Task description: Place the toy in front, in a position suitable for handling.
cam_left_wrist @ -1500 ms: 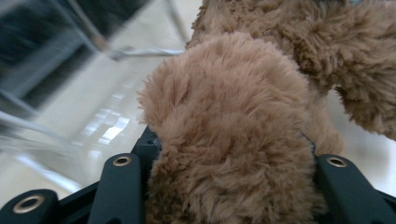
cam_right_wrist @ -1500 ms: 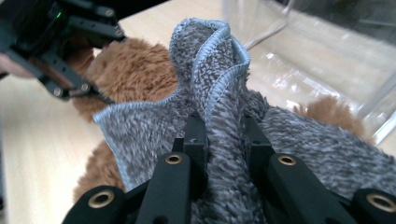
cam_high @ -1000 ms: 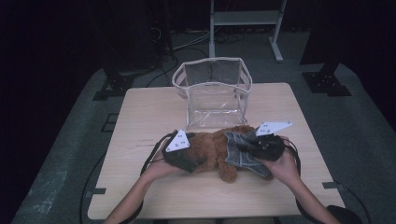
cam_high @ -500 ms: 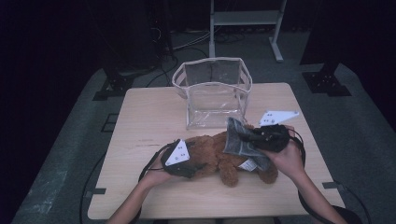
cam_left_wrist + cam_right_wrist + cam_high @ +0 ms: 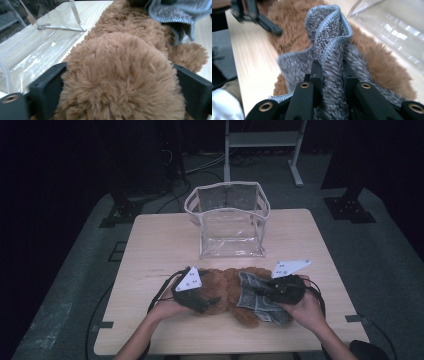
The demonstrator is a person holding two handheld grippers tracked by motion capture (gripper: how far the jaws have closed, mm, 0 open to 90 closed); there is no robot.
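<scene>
So, biggest thing first: the wooden table (image 5: 160, 245) has a clear plastic bag (image 5: 229, 222) standing open toward its far side, and just in front of it lies a brown teddy bear (image 5: 225, 287), stretched left to right along the near part of the table. Its long axis runs pretty much from one hand to the other.

On the bear's right half sits a grey knitted garment (image 5: 329, 32). The right gripper (image 5: 267, 290) is clamped on a bunched fold of that knit, jaws nearly together with the fabric pinched between them, so it's the hand that's already on the clothing. The left gripper (image 5: 205, 301) comes in from the opposite end, and its jaws straddle a round fuzzy part of the bear (image 5: 120, 82). They've just been spreading wider again, fur between them; I'd say flanking rather than really squeezing.

Compared with half a second back, the garment was lifted up in a raised flap above the bear; now it's down low against the body, and the right hand sits lower and closer to the bear.
</scene>
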